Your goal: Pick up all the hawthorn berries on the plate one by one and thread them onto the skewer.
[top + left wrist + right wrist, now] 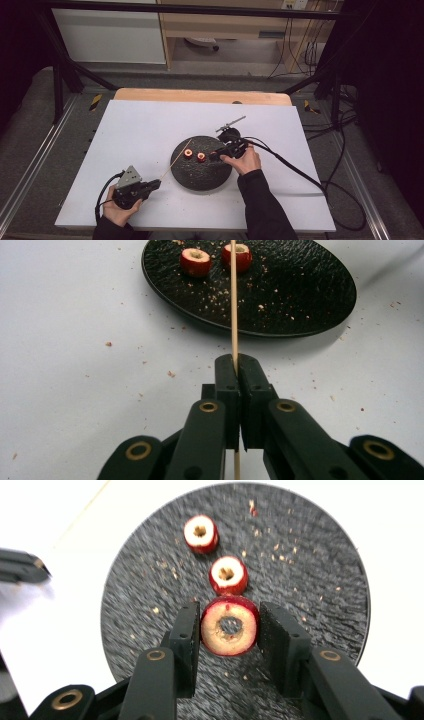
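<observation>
A black round plate (200,176) lies on the white sheet, with two red cored fruit pieces (188,153) (201,157) on it. My right gripper (216,155) reaches over the plate's right side and is shut on a third cored red fruit (229,626), lifted just above the plate (310,580); the other two pieces (228,575) (201,532) sit beyond it. My left gripper (155,185), at the front left, is shut on a thin wooden skewer (233,305) that points over the plate rim (300,295) toward the fruits (195,261) (238,255).
A small metal tool (231,123) lies just behind the plate on the right. Crumbs dot the plate and the sheet around it. Black cables (295,170) trail to the right. The table's wooden back edge (200,95) lies behind the sheet.
</observation>
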`<state>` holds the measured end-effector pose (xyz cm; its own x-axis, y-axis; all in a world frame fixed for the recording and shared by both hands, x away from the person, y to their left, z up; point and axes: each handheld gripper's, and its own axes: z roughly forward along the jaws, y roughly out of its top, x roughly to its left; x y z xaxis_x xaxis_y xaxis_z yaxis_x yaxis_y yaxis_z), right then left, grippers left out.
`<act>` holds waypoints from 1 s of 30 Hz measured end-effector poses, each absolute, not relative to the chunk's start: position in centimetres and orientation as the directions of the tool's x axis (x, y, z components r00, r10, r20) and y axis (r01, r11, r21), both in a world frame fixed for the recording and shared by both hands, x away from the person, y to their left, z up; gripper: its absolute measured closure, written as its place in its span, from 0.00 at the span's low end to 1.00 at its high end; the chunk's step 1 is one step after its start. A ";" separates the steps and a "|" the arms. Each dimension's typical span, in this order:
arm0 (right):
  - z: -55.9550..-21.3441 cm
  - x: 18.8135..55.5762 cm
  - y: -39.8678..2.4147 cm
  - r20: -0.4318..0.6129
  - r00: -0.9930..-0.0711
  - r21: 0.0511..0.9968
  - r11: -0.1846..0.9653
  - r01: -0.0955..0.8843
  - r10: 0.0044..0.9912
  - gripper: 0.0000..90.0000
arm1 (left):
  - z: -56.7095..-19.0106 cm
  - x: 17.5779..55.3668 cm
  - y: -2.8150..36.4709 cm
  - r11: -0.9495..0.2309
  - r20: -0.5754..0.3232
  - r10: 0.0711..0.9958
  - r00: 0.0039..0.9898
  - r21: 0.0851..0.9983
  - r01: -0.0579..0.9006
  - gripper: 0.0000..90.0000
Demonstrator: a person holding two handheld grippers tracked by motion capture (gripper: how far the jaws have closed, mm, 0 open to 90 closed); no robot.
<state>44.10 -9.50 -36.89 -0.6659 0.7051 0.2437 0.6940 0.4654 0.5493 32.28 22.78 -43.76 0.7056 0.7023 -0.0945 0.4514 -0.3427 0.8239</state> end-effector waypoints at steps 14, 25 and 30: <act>-37.3 41.9 -12.2 0.388 -0.597 0.729 0.162 0.665 0.702 0.69 | -43.8 32.1 22.5 -0.324 -0.101 0.706 0.701 0.834 0.447 0.98; -38.7 40.3 -12.4 0.523 -0.572 0.803 -0.139 0.579 0.632 0.69 | -43.9 31.8 22.1 -0.311 -0.105 0.705 0.702 0.843 0.439 0.98; -39.1 40.2 -11.9 0.555 -0.566 0.807 -0.229 0.544 0.610 0.69 | -43.9 31.8 21.8 -0.303 -0.107 0.706 0.700 0.848 0.435 0.98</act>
<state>40.18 -11.92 -39.06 -0.5658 0.6096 0.5552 0.5445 -0.2294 0.8068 31.76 21.83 -43.89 0.6998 0.7063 -0.1072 0.4355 -0.3028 0.8477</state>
